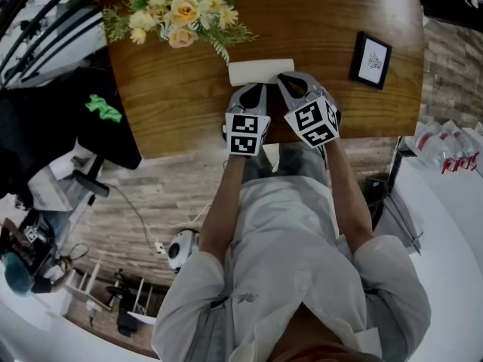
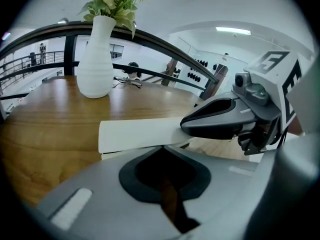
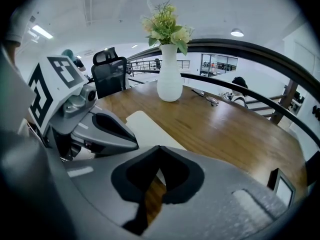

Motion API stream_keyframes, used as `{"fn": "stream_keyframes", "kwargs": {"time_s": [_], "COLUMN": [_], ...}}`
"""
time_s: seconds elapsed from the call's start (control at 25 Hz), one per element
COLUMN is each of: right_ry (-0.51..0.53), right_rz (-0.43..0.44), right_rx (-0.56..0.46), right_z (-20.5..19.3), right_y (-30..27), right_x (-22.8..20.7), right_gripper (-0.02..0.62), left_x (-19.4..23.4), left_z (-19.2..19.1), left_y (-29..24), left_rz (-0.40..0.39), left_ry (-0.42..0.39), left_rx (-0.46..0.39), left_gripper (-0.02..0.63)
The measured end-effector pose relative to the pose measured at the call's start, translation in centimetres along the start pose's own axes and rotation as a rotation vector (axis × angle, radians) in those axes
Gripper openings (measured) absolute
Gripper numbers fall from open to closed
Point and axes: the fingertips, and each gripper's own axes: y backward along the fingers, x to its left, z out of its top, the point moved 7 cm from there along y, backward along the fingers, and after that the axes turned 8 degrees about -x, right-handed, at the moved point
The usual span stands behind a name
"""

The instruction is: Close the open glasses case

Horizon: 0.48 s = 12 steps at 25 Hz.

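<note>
A white glasses case (image 1: pixel 260 71) lies on the wooden table (image 1: pixel 173 96), in front of me at the centre. In the left gripper view its lid (image 2: pixel 137 134) lies almost flat on the base, with a thin seam showing at the left end. My left gripper (image 1: pixel 255 87) sits at the case's near edge with its jaws shut and nothing between them. The right gripper (image 1: pixel 287 78) is beside it, shut as well, its tip over the case's right end (image 3: pixel 147 126). I cannot tell whether either gripper touches the case.
A white vase (image 2: pixel 96 59) of flowers (image 1: pixel 173 6) stands at the table's far left. A small black picture frame (image 1: pixel 370 59) stands at the right. A pair of glasses (image 3: pixel 210 100) lies further back on the table. A black office chair (image 3: pixel 107 71) is left of the table.
</note>
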Motion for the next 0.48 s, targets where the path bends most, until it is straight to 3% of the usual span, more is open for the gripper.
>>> {"fn": "stream_keyframes", "kwargs": {"time_s": [0.48], "right_ry": [-0.011], "right_rz": [-0.017], "right_rx": [-0.013], "right_z": [0.09], "right_y": [0.42], "right_x": [0.02], "right_gripper": [0.003], "left_x": [0.07], "left_z": [-0.08], "left_y": [0.50], "left_rz": [-0.011], "left_ry": [0.001], "left_rx": [0.019], "left_gripper": [0.018]}}
